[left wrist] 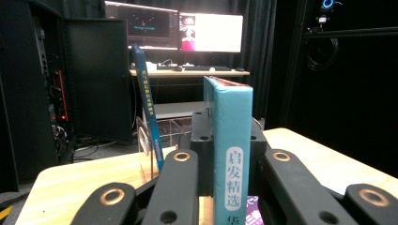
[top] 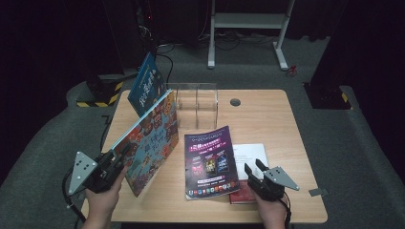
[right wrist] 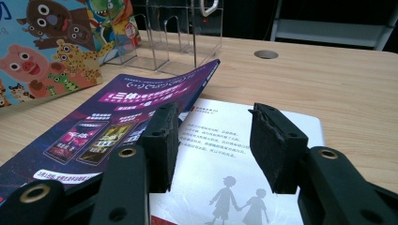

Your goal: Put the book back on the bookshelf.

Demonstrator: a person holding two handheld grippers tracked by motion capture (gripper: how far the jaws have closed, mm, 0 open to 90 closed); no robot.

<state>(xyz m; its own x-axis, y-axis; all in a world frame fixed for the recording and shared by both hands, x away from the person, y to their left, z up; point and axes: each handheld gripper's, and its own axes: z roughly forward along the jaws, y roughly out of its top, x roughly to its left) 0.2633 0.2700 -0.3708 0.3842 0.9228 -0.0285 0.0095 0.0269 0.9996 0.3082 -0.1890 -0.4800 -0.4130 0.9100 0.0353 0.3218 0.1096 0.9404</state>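
High view: the left tool [top: 116, 160] clamps the picture book [top: 150, 138] at centre left, tilted up off the tabletop [top: 267, 119], below the clear rack [top: 198, 102]. Keep it upright and aim for a free slot.

Left gripper view: jaws pinch the book's spine [left wrist: 232, 154] mid-frame; hold firm.

Right gripper view: the right tool [right wrist: 213, 147] stands open, holding nothing, over the white booklet [right wrist: 225, 159] at lower centre.

White booklet [top: 250, 153] half under magazine [top: 210, 161]
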